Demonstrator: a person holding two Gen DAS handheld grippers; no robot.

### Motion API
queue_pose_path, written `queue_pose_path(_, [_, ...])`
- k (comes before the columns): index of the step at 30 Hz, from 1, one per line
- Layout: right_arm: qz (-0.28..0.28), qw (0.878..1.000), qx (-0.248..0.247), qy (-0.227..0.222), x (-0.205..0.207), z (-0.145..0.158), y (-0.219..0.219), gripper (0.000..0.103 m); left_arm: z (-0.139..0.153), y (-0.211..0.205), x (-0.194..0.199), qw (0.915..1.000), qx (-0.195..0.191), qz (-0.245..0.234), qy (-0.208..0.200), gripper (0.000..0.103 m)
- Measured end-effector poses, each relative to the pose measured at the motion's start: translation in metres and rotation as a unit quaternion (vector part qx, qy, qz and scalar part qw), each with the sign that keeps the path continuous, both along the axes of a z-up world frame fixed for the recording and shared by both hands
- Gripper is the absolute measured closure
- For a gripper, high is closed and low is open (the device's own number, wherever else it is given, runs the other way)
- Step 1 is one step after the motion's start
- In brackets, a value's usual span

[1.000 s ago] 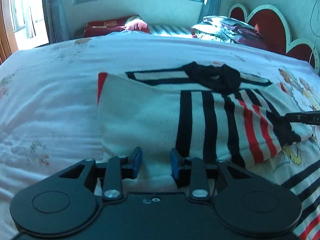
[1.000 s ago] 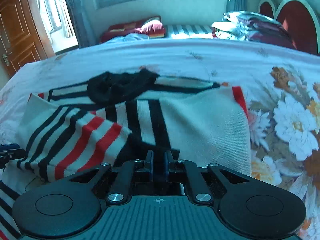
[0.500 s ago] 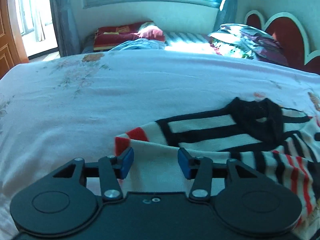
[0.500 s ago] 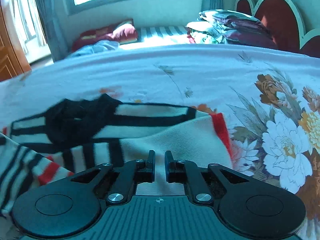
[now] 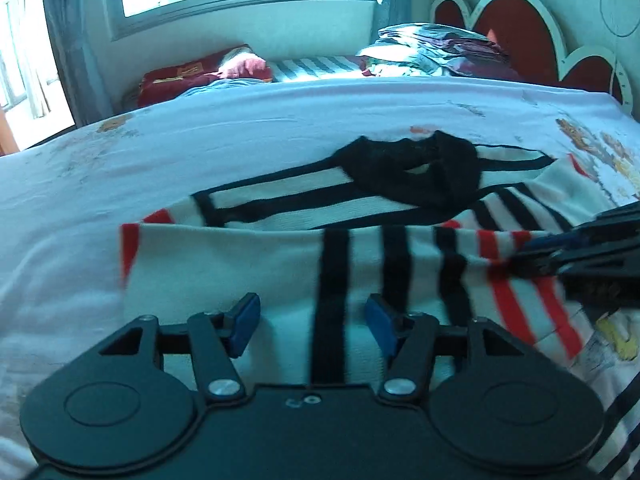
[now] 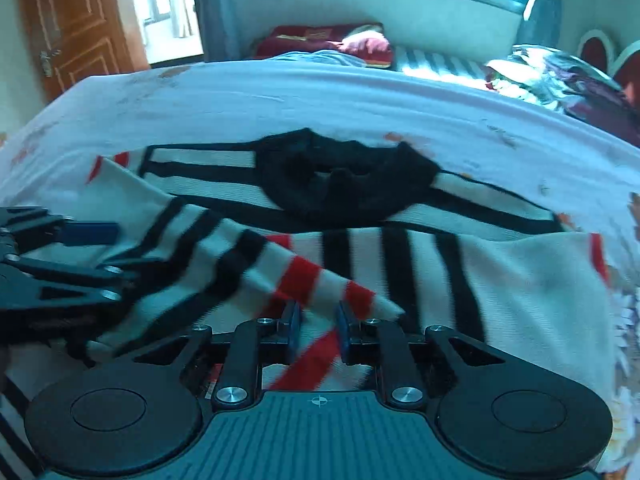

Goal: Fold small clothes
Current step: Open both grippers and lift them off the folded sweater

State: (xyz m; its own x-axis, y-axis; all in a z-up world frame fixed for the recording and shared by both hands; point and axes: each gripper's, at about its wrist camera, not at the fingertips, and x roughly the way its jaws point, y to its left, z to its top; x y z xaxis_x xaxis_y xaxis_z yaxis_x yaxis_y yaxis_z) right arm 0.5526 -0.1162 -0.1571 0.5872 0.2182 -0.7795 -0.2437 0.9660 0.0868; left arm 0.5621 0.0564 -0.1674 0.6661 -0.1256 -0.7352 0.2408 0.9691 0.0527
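My striped sweater (image 5: 280, 264) lies on the bed sheet (image 5: 200, 140) — white knit with black and red stripes, a black collar (image 5: 416, 172) at its far edge. Its lower half is folded up over the chest — one striped sleeve (image 6: 224, 256) slants across the front.

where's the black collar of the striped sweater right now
The black collar lies at the far edge of the striped sweater on the floral bedsheet, right of centre in the left wrist view and central in the right wrist view, beyond both grippers.
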Motion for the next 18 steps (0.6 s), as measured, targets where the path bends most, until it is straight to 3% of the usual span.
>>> queue_pose_path(2, [-0.031, 0.999, -0.015, 0.001, -0.005, -0.002, -0.027, 0.103, 0.000, 0.029, -0.006, 0.9998, -0.012, 0.019, 0.000, 0.042])
queue_pose_path(4, [-0.045, 0.999, 0.010, 0.012, -0.006, -0.004, -0.045, 0.103, -0.001, 0.040, -0.010, 0.9995, 0.004, 0.031, -0.003, 0.042])
queue_pose_path(7, [-0.046, 0.999, -0.004, 0.012, -0.004, 0.002, -0.037, 0.103, 0.007, 0.038, -0.011, 0.9989, -0.006, 0.045, -0.008, 0.046])
queue_pose_path(10, [-0.038, 0.999, 0.007, -0.010, -0.017, 0.016, -0.023, 0.103, 0.022, 0.022, -0.027, 0.9988, -0.033, 0.030, -0.023, 0.045])
queue_pose_path(12, [-0.027, 0.999, 0.016, -0.015, -0.029, 0.019, -0.014, 0.084, 0.026, 0.005, -0.038, 0.9988, -0.037, 0.014, -0.027, 0.044])
queue_pose_path(13, [-0.018, 1.000, 0.021, -0.015, -0.033, 0.018, -0.008, 0.066, 0.026, -0.003, -0.042, 0.9990, -0.035, 0.007, -0.027, 0.044])
queue_pose_path(14, [-0.008, 1.000, 0.020, -0.015, -0.037, 0.016, 0.000, 0.058, 0.023, -0.012, -0.045, 0.9991, -0.034, 0.000, -0.024, 0.044])
queue_pose_path(18, [0.010, 1.000, 0.002, -0.015, -0.049, 0.004, 0.012, 0.059, 0.005, -0.021, -0.051, 1.0000, -0.004, 0.003, -0.003, 0.043])
